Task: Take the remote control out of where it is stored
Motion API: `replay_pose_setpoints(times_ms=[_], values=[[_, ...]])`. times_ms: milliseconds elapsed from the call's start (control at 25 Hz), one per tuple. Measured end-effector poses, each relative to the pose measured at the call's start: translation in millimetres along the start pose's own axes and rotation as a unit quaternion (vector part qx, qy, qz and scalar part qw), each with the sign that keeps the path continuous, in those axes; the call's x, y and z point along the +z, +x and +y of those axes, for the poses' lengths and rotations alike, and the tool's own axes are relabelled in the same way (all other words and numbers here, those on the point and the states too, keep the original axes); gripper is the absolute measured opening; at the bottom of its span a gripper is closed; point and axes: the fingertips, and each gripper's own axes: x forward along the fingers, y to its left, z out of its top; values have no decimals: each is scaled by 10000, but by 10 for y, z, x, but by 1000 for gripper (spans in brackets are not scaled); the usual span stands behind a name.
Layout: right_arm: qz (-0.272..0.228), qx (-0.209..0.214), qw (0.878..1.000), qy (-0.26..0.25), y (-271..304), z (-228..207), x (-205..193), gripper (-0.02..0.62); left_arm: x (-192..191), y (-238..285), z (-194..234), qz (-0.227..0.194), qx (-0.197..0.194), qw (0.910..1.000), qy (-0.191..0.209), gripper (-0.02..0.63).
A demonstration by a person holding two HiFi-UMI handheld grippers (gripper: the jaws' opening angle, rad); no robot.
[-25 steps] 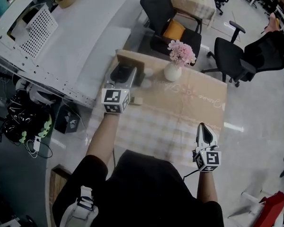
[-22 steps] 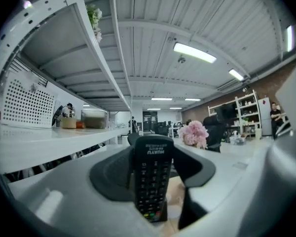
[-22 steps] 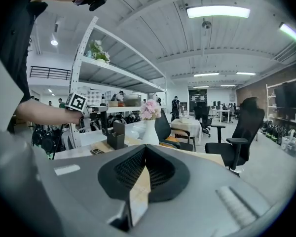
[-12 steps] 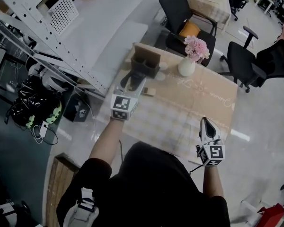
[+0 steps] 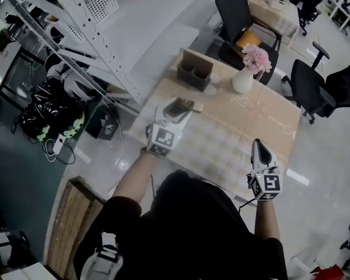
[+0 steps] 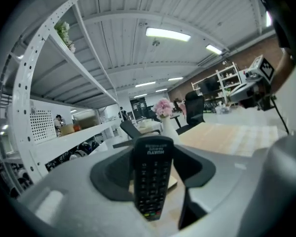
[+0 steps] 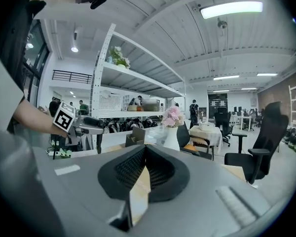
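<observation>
Looming off the outer side of the left tongs [image 5: 178, 107], a white perforated shelving rack [image 5: 99, 51] runs along the room, with dark bags piled on the floor beneath it. Under and between both tongs spreads the surface [image 5: 239, 127], covered with a pale checked cloth. Beyond the far edge of the surface, well ahead of both tongs, stand black office chairs, the nearest [image 5: 239, 16] carrying an orange cushion. A wooden holder [image 5: 195, 70] sits on the surface ahead of the left tongs, clearly apart from their tips. A white vase [image 5: 243, 81] of pink flowers stands farther along the same edge, ahead of the right tongs [image 5: 258, 147] and well apart from them. The left tongs reach over the surface's left corner and pinch the remote control [image 6: 151, 177]. It is black and lies lengthwise between the jaws, its button face toward the camera on those tongs and its coloured keys nearest the lens, so it is out of the holder. The right tongs hover over the near right edge of the surface, pressed together with nothing between them. A small tan block [image 5: 192, 105] lies on the cloth just by the left tongs' tips.
</observation>
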Motion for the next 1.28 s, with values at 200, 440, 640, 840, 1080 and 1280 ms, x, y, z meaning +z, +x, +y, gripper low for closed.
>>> replay_pose_setpoints(times_ms=[200, 440, 640, 840, 1080, 1280], values=[[17, 99, 9999, 1, -63, 63, -40, 5, -156, -84, -308, 172, -294, 9991, 266, 242], [28, 116, 9999, 48, -176, 34, -107, 5, -330, -130, -591, 525, -649, 9946, 618, 241], [-1, 22, 9999, 131, -277, -48, -169, 5, -448, -55, -830, 796, -1069, 9870, 899, 241], [-63, -153, 9997, 177, -434, -173, -210, 5, -536, 99, -1125, 1061, -1571, 9703, 1504, 239], [-70, -453, 9986, 244, -588, -391, -250, 5, -558, 330, -1394, 1221, -2050, 9509, 1971, 241], [-71, -734, 9968, 316, -709, -550, -259, 5, -581, 510, -1595, 1372, -2513, 9324, 2207, 240]])
